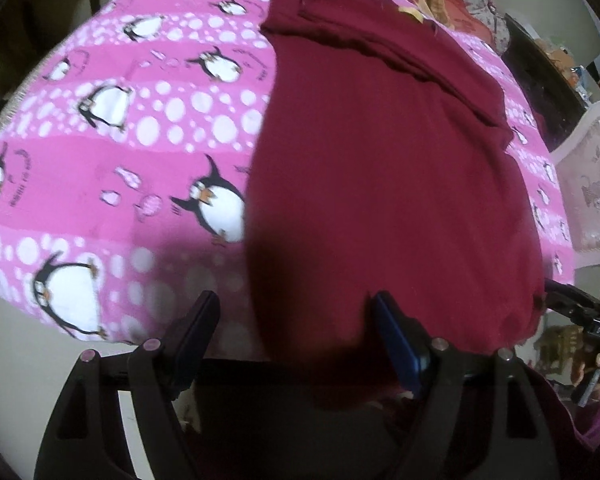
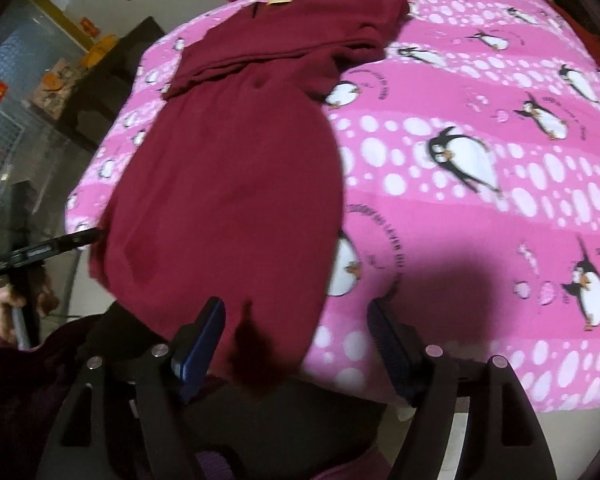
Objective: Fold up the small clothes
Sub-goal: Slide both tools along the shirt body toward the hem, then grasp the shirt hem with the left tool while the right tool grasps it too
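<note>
Maroon garment (image 1: 380,168) lies flat on the pink penguin blanket (image 1: 120,128) over the bed, sleeves already folded across the top; lengthwise fold looks still to do. Left gripper (image 1: 292,312) and right gripper (image 2: 296,316) both gape wide over the near hem corners, holding nothing. Task roughly midway.

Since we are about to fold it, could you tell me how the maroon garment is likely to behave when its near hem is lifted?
The garment will probably flop and drape: it lies flat with soft creases at its folded top. It looks light, likely sagging between both claws. Its near hem hangs over the blanket edge, so it may slide.
</note>
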